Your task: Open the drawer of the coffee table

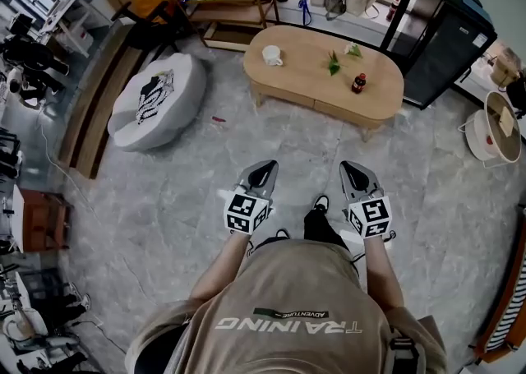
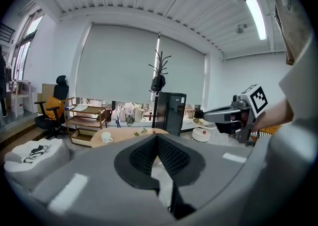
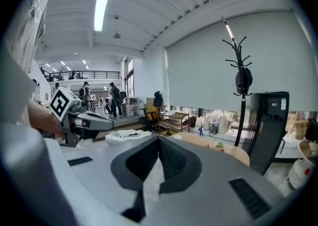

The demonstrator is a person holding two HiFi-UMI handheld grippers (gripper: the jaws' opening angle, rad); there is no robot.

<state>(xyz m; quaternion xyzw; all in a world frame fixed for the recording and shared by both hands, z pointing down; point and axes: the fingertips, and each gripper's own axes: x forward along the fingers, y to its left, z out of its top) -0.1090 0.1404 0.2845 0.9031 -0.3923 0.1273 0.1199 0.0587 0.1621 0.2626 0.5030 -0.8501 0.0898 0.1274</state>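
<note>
An oval wooden coffee table [image 1: 306,68] stands across the grey floor ahead of me, its drawer front [image 1: 343,111] on the near side. Both grippers hang over the floor well short of it, pointing toward it. My left gripper [image 1: 267,167] is shut with nothing between its jaws, and its tips [image 2: 157,138] meet in front of the table [image 2: 124,134]. My right gripper [image 1: 352,168] is also shut and empty, pads together [image 3: 159,139], with the table [image 3: 233,153] beyond. Each gripper view shows the other gripper alongside.
On the table sit a white mug [image 1: 271,55], a small red-capped bottle [image 1: 358,83] and green bits [image 1: 333,62]. A grey round pouf [image 1: 156,99] lies to the left, a wooden shelf cart [image 1: 234,2] behind, a black cabinet [image 1: 448,43] at the right.
</note>
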